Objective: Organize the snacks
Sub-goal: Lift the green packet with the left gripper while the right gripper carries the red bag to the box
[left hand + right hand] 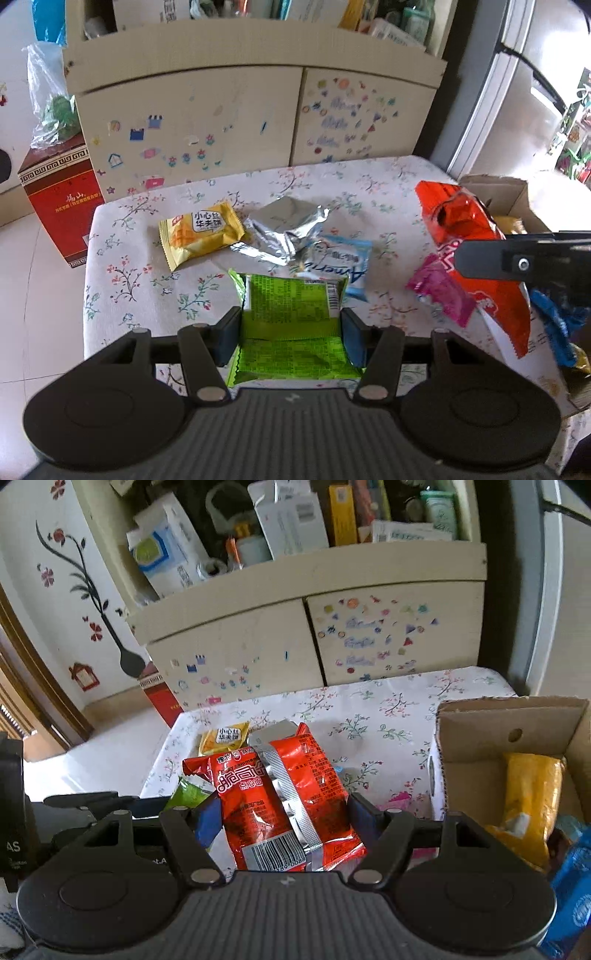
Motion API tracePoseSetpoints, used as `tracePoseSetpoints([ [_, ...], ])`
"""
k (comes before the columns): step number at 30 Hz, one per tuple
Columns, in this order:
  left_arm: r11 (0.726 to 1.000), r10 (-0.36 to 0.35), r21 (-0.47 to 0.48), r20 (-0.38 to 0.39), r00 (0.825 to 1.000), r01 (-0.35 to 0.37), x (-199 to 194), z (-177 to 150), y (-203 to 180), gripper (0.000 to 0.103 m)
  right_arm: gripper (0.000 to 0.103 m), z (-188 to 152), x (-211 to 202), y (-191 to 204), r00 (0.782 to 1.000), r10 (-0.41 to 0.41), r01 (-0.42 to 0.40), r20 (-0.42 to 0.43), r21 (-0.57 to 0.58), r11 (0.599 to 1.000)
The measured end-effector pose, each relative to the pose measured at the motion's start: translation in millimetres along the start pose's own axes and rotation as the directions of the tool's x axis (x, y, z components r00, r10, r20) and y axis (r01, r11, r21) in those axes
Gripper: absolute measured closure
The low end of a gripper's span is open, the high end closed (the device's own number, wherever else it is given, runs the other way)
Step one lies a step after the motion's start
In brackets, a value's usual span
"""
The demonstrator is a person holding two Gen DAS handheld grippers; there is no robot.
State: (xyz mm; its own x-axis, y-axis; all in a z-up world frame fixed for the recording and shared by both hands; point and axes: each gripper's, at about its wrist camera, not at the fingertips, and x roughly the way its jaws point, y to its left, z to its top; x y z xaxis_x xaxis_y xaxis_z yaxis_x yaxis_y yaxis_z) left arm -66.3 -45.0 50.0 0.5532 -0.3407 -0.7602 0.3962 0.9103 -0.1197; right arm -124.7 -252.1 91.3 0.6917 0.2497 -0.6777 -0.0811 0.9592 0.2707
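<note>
My left gripper (291, 326) is shut on a green snack packet (291, 325), held just above the floral table (140, 295). My right gripper (284, 814) is shut on a red noodle packet (280, 797), lifted above the table; the packet also shows in the left wrist view (476, 251). On the table lie a yellow wafer packet (199, 232), a silver foil packet (284, 229), a light blue packet (340, 269) and a pink packet (439, 291). A cardboard box (476, 734) at the right holds a yellow packet (528, 805) and a blue one (576, 886).
A cream cabinet (258, 122) with stickers stands right behind the table. A red carton (62, 192) sits on the floor at the left. A grey fridge (517, 92) stands at the right. The table's left part is bare cloth.
</note>
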Motion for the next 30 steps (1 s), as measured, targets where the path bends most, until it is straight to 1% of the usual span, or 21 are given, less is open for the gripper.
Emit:
tracePoseSetpoints([
  [2,1.0,-0.004,-0.01,0.004,1.0,0.004,-3.2,-1.6,-2.6,0.047,0.027,0.3,-1.6,0.0,1.0,-0.002,0.002,0.011,0.007,1.0],
  [6,1.0,0.009,0.005,0.02,1.0,-0.009,-6.1,-1.3,-7.8,0.047,0.027,2.4,-0.3,-3.0,1.0,-0.005,0.005,0.022,0.02,1.0],
  [12,1.0,0.015,-0.018,0.033,0.999,-0.014,-6.6,4.5,-8.1,0.047,0.027,-0.1,-4.6,-5.5,0.999,-0.014,0.013,0.029,0.024,1.0],
  [25,1.0,-0.018,-0.009,0.044,0.999,0.018,-6.0,10.5,-27.5,0.047,0.027,2.8,-18.8,-17.7,0.997,-0.024,0.02,0.069,0.048,0.999],
  [30,0.999,-0.032,0.002,0.045,0.998,0.032,-3.9,13.5,-39.1,0.047,0.027,3.2,-27.3,-25.6,0.995,-0.042,0.036,0.088,0.06,0.998],
])
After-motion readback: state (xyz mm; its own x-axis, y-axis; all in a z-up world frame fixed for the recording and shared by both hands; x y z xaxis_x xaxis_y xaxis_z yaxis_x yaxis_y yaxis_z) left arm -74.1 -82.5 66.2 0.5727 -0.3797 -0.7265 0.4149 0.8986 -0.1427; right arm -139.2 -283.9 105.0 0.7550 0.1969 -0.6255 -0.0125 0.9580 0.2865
